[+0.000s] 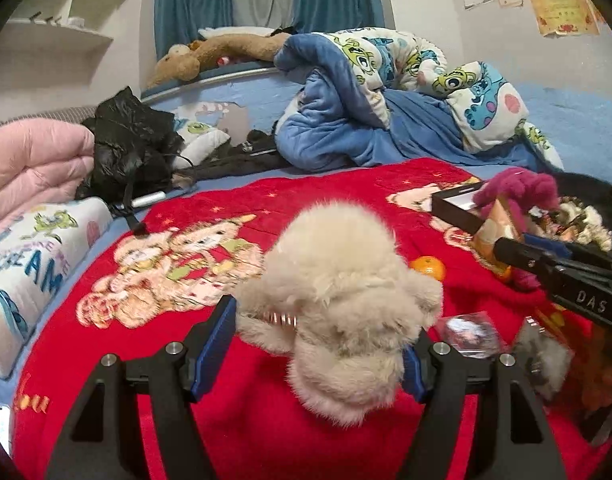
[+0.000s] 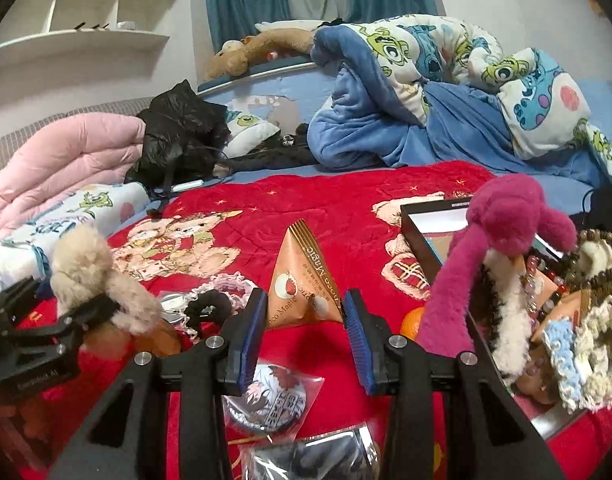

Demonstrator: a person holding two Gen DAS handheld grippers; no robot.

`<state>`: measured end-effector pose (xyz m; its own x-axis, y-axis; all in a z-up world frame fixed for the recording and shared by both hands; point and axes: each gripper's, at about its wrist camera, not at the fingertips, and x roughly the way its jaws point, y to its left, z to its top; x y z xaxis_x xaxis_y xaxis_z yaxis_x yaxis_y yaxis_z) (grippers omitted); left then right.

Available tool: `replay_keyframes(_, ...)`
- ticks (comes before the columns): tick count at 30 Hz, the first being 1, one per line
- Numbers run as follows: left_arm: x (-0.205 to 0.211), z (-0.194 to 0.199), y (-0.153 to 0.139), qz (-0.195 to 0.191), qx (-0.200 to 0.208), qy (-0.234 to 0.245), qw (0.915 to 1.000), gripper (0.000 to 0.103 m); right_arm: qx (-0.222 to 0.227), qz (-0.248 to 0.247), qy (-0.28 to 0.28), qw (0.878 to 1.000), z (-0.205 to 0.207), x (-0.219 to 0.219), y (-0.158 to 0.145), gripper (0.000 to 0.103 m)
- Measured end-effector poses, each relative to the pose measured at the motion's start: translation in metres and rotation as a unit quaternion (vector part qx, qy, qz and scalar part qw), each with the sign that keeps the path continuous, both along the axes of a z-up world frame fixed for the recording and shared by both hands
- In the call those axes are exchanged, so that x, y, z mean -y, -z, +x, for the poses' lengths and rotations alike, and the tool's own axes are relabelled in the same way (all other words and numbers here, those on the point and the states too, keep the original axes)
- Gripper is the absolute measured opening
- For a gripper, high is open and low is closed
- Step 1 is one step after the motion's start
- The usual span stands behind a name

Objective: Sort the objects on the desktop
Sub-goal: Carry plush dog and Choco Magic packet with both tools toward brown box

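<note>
My left gripper (image 1: 318, 332) is shut on a beige fluffy hair claw (image 1: 338, 280) with a metal spring, held above the red blanket (image 1: 233, 208). In the right wrist view the same claw (image 2: 93, 276) shows at the left. The right gripper (image 2: 303, 316) is shut on a triangular orange snack packet (image 2: 301, 280), its blue pads pressing both lower corners. From the left wrist view that packet (image 1: 496, 228) hangs at the far right in the right gripper (image 1: 506, 246). A black box (image 2: 422, 240) at the right holds a magenta fluffy claw (image 2: 502, 232), beads and crochet pieces.
A tangerine (image 2: 410, 322) lies beside the box. A bagged round badge (image 2: 273, 396), a foil bag (image 2: 306, 460) and a black scrunchie (image 2: 207, 304) lie near me. A pink quilt (image 2: 65, 156), a black bag (image 2: 181, 136) and a blue duvet (image 2: 386, 128) ring the blanket.
</note>
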<state>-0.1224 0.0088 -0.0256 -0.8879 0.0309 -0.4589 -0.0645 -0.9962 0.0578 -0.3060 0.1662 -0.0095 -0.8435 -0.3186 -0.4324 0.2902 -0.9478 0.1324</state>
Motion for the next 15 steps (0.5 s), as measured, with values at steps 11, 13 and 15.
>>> replay_keyframes(11, -0.04, 0.009, -0.007, 0.024, 0.012, 0.028, 0.9992, 0.073, 0.004, -0.018, 0.01, 1.0, 0.017, -0.024, -0.012, 0.038)
replay_keyframes(13, -0.046, 0.01, -0.009, 0.027, 0.011, 0.033, 0.999, 0.073, 0.002, -0.018, 0.013, 1.0, 0.021, -0.03, -0.016, 0.038)
replay_keyframes(15, -0.052, 0.011, -0.012, 0.035, 0.01, 0.038, 0.9986, 0.073, -0.004, -0.013, 0.018, 1.0, 0.027, -0.038, -0.02, 0.038)
